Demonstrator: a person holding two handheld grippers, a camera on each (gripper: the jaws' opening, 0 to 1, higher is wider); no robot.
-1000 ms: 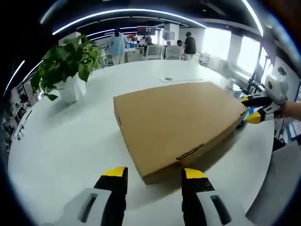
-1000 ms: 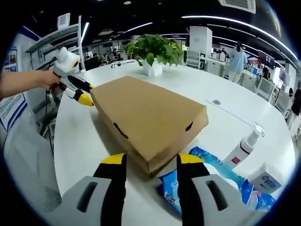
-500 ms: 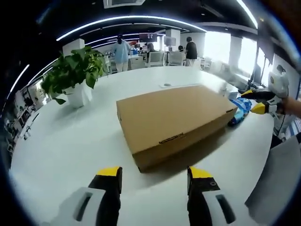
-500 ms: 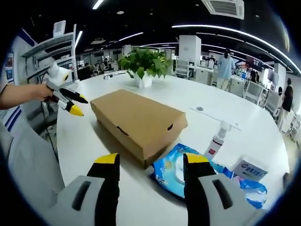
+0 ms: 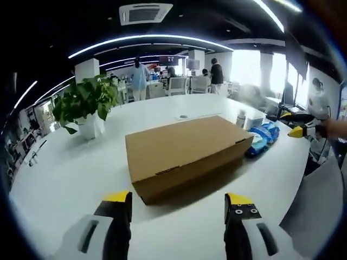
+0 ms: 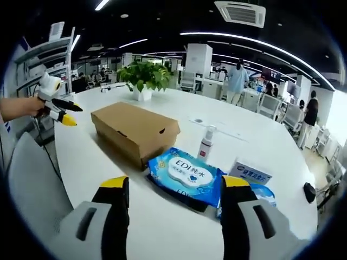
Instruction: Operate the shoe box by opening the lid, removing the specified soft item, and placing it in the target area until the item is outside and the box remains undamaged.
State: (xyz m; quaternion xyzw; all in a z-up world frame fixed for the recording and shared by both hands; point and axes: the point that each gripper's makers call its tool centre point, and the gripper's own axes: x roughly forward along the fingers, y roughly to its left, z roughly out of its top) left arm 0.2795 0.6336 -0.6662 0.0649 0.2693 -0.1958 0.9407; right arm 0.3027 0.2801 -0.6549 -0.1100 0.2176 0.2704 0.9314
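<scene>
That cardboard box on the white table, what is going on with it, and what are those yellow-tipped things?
A person is holding a pair of tongs in each hand, facing a closed cardboard shoe box on the white table. The left tongs and right tongs both stand open and apart from the box, holding nothing. The lid is still shut, so nothing has been taken out yet. Beside the box lie a blue wet-wipes pack, a small spray bottle and a potted plant.
</scene>
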